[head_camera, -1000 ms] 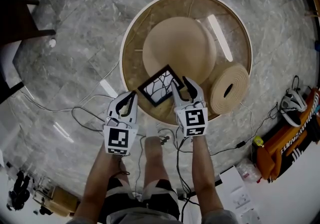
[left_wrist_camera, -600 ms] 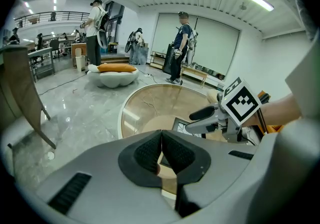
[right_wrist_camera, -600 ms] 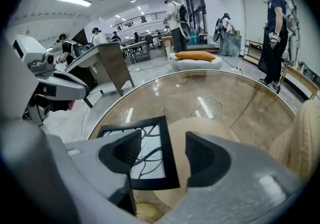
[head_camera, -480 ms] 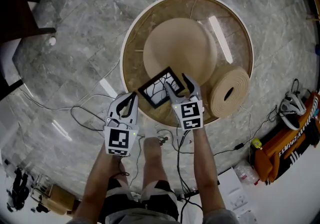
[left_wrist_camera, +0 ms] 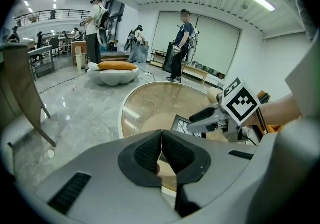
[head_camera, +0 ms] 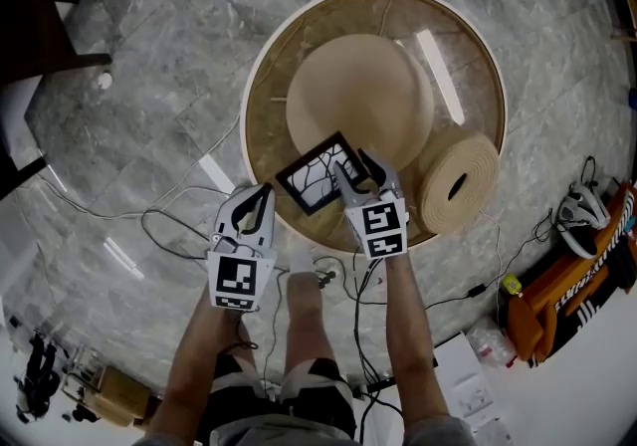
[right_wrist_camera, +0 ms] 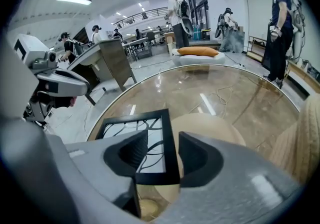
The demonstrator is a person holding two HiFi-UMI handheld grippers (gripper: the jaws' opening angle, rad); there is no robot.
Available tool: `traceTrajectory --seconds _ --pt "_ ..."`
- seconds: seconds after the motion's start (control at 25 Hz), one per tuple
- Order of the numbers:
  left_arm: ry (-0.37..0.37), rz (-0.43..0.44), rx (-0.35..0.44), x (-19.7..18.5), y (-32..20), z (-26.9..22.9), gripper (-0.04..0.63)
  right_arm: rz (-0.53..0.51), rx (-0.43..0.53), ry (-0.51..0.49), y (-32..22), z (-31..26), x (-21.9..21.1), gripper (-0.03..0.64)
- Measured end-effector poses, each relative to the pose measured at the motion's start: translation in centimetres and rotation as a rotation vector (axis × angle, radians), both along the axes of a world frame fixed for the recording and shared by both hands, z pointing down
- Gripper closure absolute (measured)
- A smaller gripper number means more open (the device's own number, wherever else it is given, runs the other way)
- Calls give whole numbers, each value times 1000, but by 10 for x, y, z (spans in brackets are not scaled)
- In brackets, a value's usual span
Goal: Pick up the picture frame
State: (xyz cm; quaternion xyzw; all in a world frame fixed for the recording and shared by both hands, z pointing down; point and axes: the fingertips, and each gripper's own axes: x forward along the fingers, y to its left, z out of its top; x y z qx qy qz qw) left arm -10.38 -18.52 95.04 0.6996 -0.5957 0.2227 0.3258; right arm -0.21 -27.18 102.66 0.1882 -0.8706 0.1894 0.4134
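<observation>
The picture frame (head_camera: 317,173) is black with a white picture of dark branch lines and lies on the round glass table (head_camera: 261,86) near its front edge. My right gripper (head_camera: 356,165) points down at the frame's right side. In the right gripper view the frame's right bar (right_wrist_camera: 167,143) runs between the jaws of that gripper (right_wrist_camera: 163,136). They have just been closing, and a gap still shows beside the left pad. My left gripper (head_camera: 257,197) hangs off the table's front left rim, shut and empty (left_wrist_camera: 161,135).
A beige dome (head_camera: 358,86) sits under the glass. A woven roll with a hole (head_camera: 456,178) lies on the table right of the frame. Cables trail over the marble floor (head_camera: 149,225). A dark chair (head_camera: 40,46) stands far left, an orange bag (head_camera: 577,275) at the right.
My right gripper has sunk a little toward the frame and its jaws now straddle the right bar. The frame and my left gripper have not moved.
</observation>
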Motion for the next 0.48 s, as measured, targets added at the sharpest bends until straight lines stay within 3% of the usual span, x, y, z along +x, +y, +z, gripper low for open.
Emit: traceTrajectory --seconds 0.32,0.36,0.48 --pt "-1 -2 2 0 4 -2 575 15 2 8 6 -2 6 479" --pt "-1 -1 2 0 3 -2 575 20 7 12 5 -1 8 549" --pt "-3 0 0 0 2 -2 575 23 14 18 5 -1 9 549"
